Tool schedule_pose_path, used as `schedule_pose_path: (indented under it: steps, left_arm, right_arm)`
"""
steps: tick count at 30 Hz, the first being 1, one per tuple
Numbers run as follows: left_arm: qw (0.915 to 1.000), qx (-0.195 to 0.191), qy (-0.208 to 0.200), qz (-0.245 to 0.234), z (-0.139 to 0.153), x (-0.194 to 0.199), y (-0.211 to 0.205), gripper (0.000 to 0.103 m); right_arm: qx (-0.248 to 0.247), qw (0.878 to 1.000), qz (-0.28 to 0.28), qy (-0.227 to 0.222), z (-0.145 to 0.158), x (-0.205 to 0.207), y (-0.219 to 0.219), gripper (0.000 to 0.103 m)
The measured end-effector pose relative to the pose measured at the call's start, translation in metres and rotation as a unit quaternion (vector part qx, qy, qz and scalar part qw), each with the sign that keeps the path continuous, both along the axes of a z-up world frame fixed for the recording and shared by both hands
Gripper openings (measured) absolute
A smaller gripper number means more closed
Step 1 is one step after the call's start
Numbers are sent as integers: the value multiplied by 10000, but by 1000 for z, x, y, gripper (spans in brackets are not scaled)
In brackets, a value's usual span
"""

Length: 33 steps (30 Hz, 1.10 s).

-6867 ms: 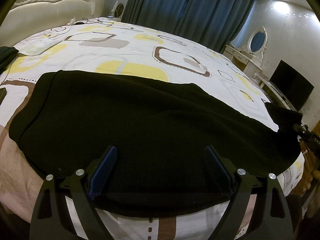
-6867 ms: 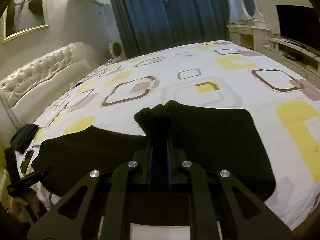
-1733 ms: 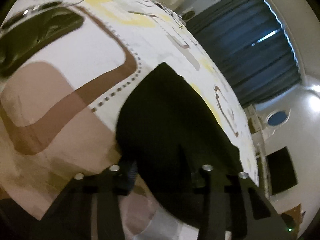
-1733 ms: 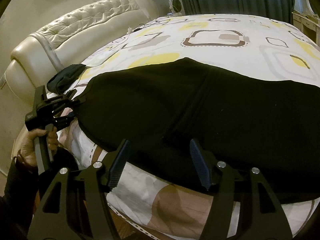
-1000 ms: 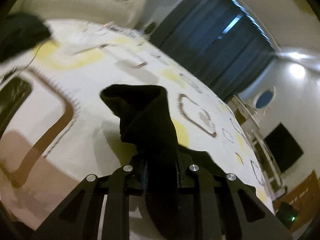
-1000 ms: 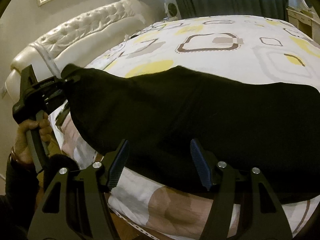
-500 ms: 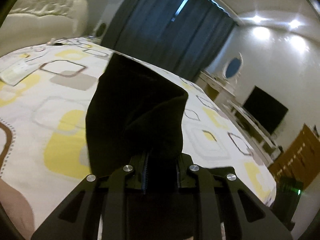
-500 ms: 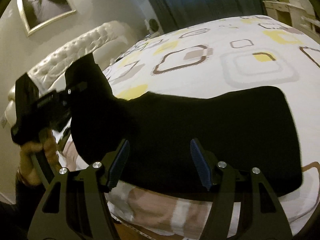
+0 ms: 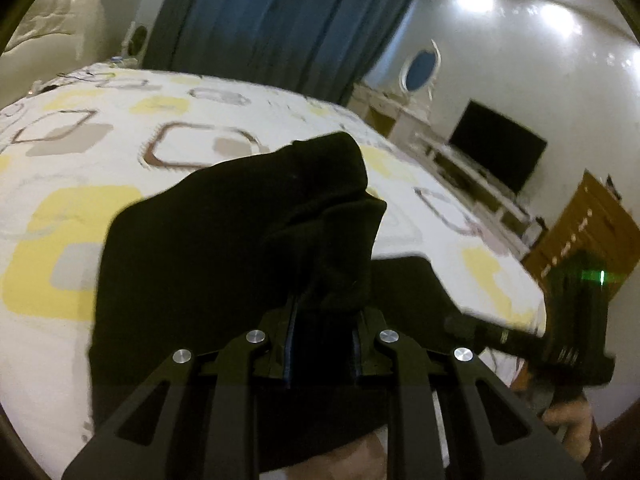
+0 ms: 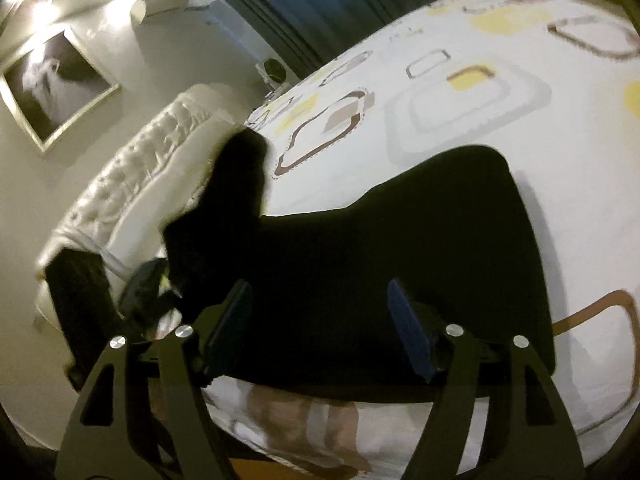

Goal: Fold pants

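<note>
The left claw [image 9: 324,332] is clamped on a bunched end of the black pants [image 9: 224,240], lifted above the bed [image 9: 72,152], while the rest of the pants lies flat on the bedcover; to fold well, that end should probably travel across and come down square on the far end, edges matched, before letting go; the right claw [image 10: 320,320] hovers over the near edge, jaws apart and just widened, nothing between them; both claws tilt downward, the right rolled sideways.

black pants [image 9: 224,240], white-yellow-brown patterned bedspread [image 9: 80,168]
</note>
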State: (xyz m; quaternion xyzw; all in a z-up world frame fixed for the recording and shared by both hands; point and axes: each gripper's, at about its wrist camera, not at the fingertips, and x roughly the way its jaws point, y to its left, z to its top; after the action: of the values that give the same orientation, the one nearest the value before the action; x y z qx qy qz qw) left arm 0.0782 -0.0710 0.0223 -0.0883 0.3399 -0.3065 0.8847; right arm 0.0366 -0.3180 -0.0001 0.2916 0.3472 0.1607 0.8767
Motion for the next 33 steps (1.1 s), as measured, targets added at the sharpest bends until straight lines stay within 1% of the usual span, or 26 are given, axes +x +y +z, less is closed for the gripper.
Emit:
schedule_pose_path:
  steps: [3, 5, 7, 11, 12, 13, 14, 17, 21, 25, 30, 31, 33]
  left_arm:
    - [9997, 191, 84, -96, -14, -2, -14, 21]
    - [9994, 348, 30, -87, -20, -3, -18, 21]
    - [9991, 408, -35, -72, -22, -6, -22, 21]
    - [9989, 449, -126, -52, -22, -9, -24, 21]
    - [9988, 462, -149, -49, -22, -10, -25, 21]
    - [9987, 484, -176, -50, -22, -10, -26, 21]
    - [9984, 518, -207, -55, -23, -11, -27, 21]
    - [9975, 642, -297, -73, -25, -13, -30, 21]
    - [9965, 760, -349, -86, -30, -14, -32, 21]
    - [9962, 779, -377, -85, -32, -13, -33, 21]
    - [9958, 840, -363, -92, -34, -11, -34, 21]
    - [9955, 865, -375, -85, -34, -11, -35, 21]
    - [9949, 918, -415, -75, -34, -13, -37, 22]
  right_arm:
    - [257, 9997, 21, 47, -1, 10, -5, 71]
    - [458, 9988, 89, 124, -2, 20, -6, 71]
    - [604, 9978, 166, 207, -4, 32, -5, 71]
    - [1063, 9929, 340, 402, -10, 56, -1, 72]
    - [1136, 9919, 371, 431, -11, 61, 1, 74]
    - [1188, 9910, 397, 474, -12, 65, 3, 80]
    - [1227, 9901, 420, 537, -14, 70, 5, 82]
    - [1423, 9868, 474, 614, -17, 84, 9, 82]
    - [1524, 9837, 480, 823, -22, 98, 16, 82]
    - [1593, 9798, 540, 1081, -31, 110, 23, 82]
    - [1499, 9806, 591, 1115, -35, 118, 31, 82]
    - [1414, 9815, 627, 1131, -36, 120, 34, 78]
    - [1322, 9822, 658, 1161, -37, 122, 38, 65]
